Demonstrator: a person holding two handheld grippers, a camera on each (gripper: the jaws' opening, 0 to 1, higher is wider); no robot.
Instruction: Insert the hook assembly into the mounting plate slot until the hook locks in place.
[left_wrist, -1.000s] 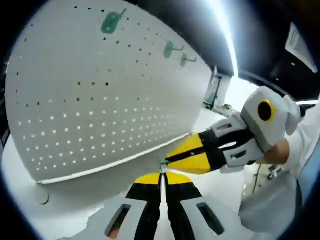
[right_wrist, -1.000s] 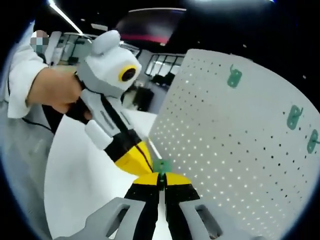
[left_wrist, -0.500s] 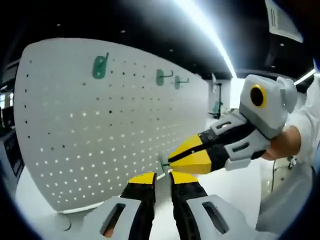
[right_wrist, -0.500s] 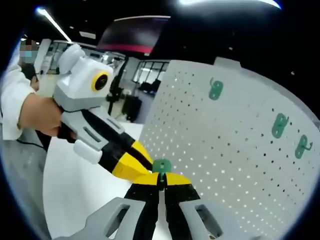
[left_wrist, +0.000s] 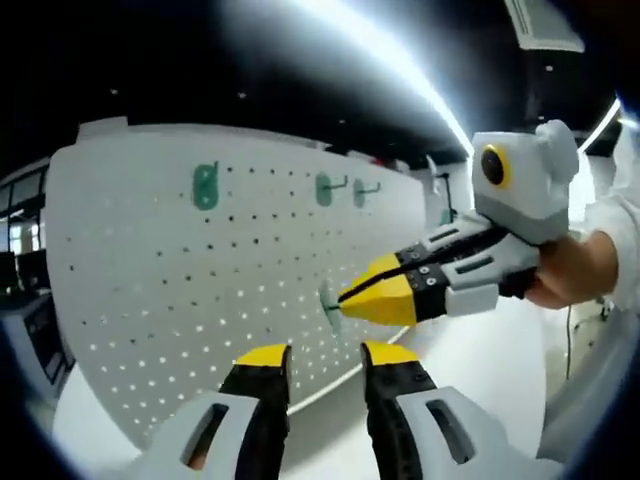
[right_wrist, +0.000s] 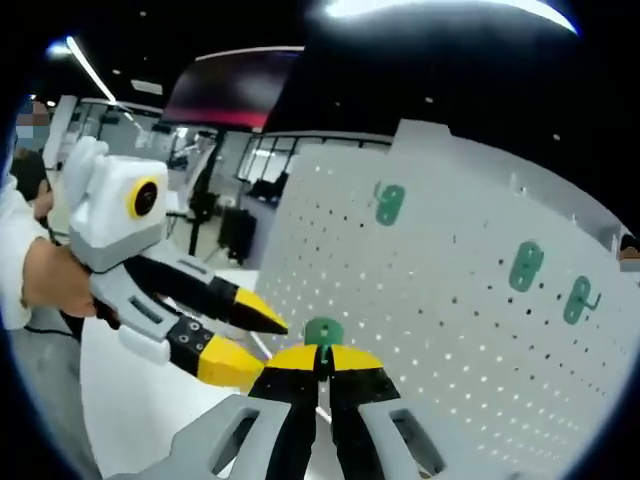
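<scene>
The white pegboard (left_wrist: 200, 290) stands upright on the white table (left_wrist: 470, 360) and spans most of both views. Three green hooks (left_wrist: 205, 186) already hang in a row near its top edge; in the right tool view they read as plates (right_wrist: 389, 203) spread further apart.

Against a second ago, the left tool (left_wrist: 325, 365) has let go: then its jaws were pressed together at the hook, half a second ago they had parted slightly, and now they stand wide with bare board showing between them. In the right tool view it appears from the left (right_wrist: 240, 335), jaws spread, drawn back from the hook and held by a hand (right_wrist: 50, 285).

The right tool (right_wrist: 321, 352) stays clamped narrowly on the small green hook assembly (right_wrist: 322, 331), whose plate rises just above the yellow tips. The left tool view shows what that view cannot: the right tool (left_wrist: 350, 298) comes in sideways and carries the hook assembly (left_wrist: 328, 303) right at the board's face, in its lower half. Whether it is seated in the holes cannot be told.
</scene>
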